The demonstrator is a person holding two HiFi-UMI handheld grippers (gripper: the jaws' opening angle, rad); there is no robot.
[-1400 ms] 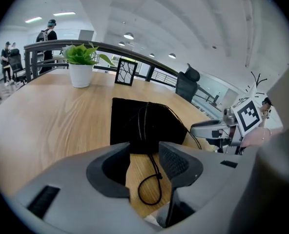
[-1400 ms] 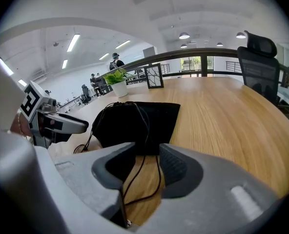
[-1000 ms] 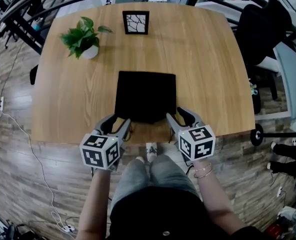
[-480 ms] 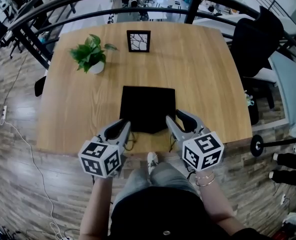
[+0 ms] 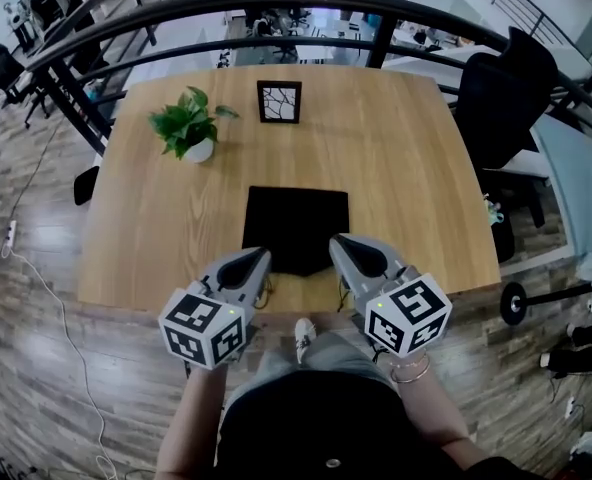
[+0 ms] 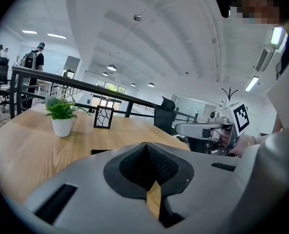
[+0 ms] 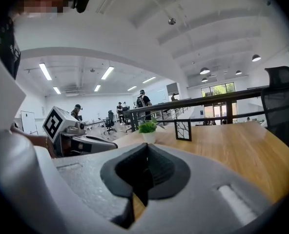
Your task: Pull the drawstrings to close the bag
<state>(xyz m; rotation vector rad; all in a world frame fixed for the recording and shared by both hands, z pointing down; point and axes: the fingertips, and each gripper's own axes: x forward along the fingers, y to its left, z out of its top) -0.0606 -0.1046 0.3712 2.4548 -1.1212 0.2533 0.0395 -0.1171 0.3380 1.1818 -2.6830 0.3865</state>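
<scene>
A flat black bag [image 5: 296, 223] lies on the wooden table [image 5: 396, 158], its near edge towards me. My left gripper [image 5: 259, 258] is at the bag's near left corner and my right gripper [image 5: 338, 244] at its near right corner. Both are shut, their tips meeting. A thin dark drawstring [image 5: 266, 290] hangs by the table edge under the left gripper. In the left gripper view [image 6: 145, 145] and the right gripper view [image 7: 145, 146] the pads press together. I cannot see a cord between them.
A potted plant [image 5: 191, 128] stands at the back left and a small framed picture [image 5: 279, 102] at the back middle. A black office chair [image 5: 501, 98] is beside the table's right side. A dark railing [image 5: 276, 3] runs behind the table.
Both grippers went from wide open to shut at the bag's near corners. They stayed close to the table's front edge.
</scene>
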